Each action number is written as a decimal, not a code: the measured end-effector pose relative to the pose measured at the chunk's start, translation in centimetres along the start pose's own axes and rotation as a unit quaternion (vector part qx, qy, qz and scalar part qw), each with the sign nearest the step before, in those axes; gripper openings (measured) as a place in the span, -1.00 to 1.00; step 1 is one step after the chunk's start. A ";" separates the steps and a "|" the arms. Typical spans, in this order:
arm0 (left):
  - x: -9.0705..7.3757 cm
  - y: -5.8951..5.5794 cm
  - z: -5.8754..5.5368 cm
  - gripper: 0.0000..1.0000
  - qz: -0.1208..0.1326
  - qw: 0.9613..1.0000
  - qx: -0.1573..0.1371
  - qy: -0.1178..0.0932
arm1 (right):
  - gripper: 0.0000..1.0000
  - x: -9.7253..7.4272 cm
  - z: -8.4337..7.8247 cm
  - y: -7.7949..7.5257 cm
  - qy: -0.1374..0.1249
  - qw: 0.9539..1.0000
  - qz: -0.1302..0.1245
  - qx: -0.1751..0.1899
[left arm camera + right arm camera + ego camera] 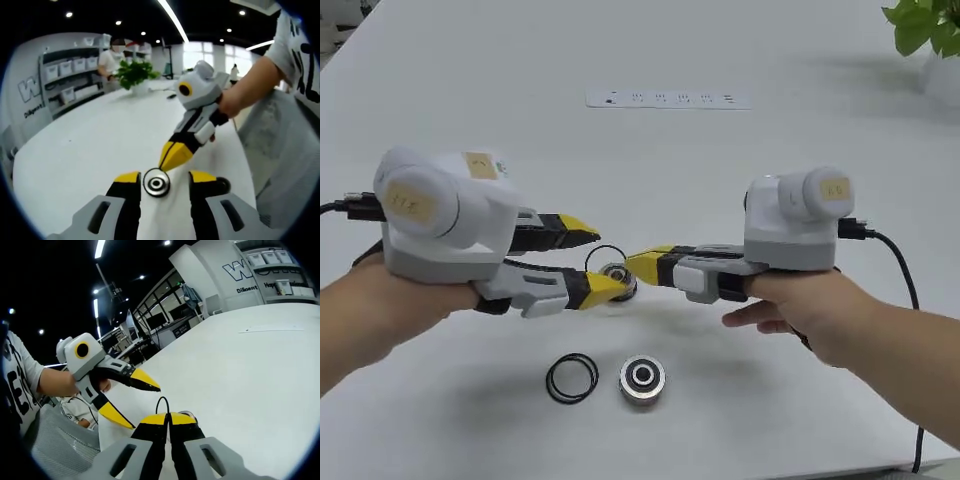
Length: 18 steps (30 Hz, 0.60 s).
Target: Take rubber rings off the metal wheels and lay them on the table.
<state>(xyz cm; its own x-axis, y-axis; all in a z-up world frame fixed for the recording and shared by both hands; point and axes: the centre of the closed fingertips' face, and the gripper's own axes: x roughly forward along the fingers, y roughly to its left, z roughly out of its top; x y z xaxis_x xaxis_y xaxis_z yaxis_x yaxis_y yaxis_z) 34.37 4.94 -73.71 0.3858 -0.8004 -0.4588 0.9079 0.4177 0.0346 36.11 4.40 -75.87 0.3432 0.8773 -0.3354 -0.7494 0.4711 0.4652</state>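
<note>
the left gripper has its fingers spread wide. a metal wheel sits on the white surface between them, close against the nearer yellow tip with clear room to the other. in the left gripper view the wheel lies between the two yellow tips, nearer one of them, and neither seems to press on it. the right gripper comes in from the opposite side with its fingers closed tight on a thin black rubber ring. in the right gripper view that ring stands up as a narrow loop out of the pinched tips. nearer the person, well apart from both grippers, a second wheel lies flat on the surface. two loose rings lie just beside it, overlapping each other. a power strip lies farther back, and a plant stands at the far corner.
</note>
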 end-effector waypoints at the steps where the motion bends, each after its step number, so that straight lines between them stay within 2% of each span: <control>1: -0.1 0.0 0.0 -0.19 0.000 1.000 0.000 0.000 | -1.00 0.0 0.0 0.1 0.000 1.000 0.001 0.000; 11: -1.2 0.1 -0.3 -0.04 0.001 1.000 0.001 -0.002 | -1.00 0.5 -0.4 1.0 0.008 1.000 0.013 0.001; 18: -1.9 0.1 -1.4 0.04 0.003 1.000 -0.008 0.005 | -1.00 0.7 -0.7 1.4 0.014 1.000 0.017 0.001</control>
<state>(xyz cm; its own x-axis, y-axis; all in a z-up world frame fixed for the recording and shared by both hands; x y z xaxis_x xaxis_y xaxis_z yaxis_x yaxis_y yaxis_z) 33.51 7.14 -74.03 0.3900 -0.7930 -0.4680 0.9027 0.4296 0.0243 34.91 5.58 -75.98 0.3014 0.8904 -0.3412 -0.7590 0.4406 0.4793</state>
